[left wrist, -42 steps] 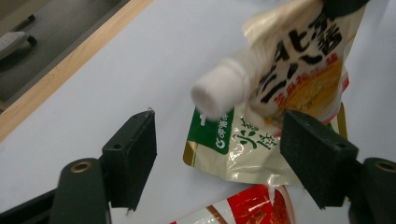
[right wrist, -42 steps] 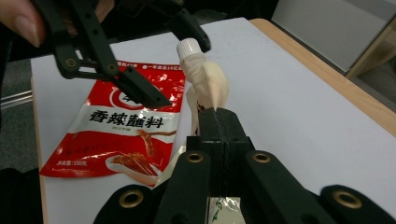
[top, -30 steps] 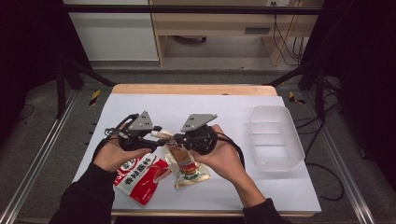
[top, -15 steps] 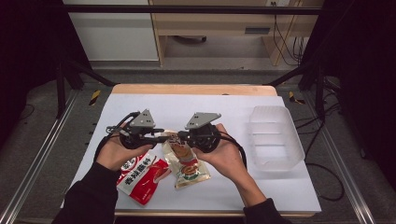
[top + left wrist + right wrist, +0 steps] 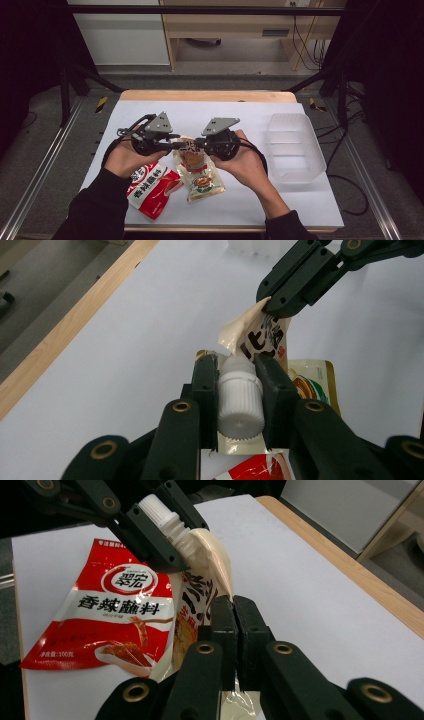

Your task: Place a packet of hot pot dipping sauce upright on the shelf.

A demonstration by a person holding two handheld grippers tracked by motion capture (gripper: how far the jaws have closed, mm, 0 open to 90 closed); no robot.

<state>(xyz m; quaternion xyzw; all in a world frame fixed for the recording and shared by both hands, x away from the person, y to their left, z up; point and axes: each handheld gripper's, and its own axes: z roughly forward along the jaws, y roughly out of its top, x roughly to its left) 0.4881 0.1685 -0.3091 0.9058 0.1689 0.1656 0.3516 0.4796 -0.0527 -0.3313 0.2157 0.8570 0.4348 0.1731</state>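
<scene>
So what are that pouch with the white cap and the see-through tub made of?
The pouch looks like glossy printed plastic film: it creases and curls where the right claw pinches it. Its cap, gripped by the left claw, seems hard matte white plastic with moulded ridges. The tub appears to be thin frosted, translucent plastic, since the table shows through its walls.

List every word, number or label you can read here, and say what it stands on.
"翠宏": white round badge on the red packet.
"香辣蘸料": large white characters on the red packet.
"100": small print at the red packet's lower left corner; the characters around it are too small to read.
Beige pouch: black brush characters, folded and partly covered, unreadable.
White cap: no text.
</scene>
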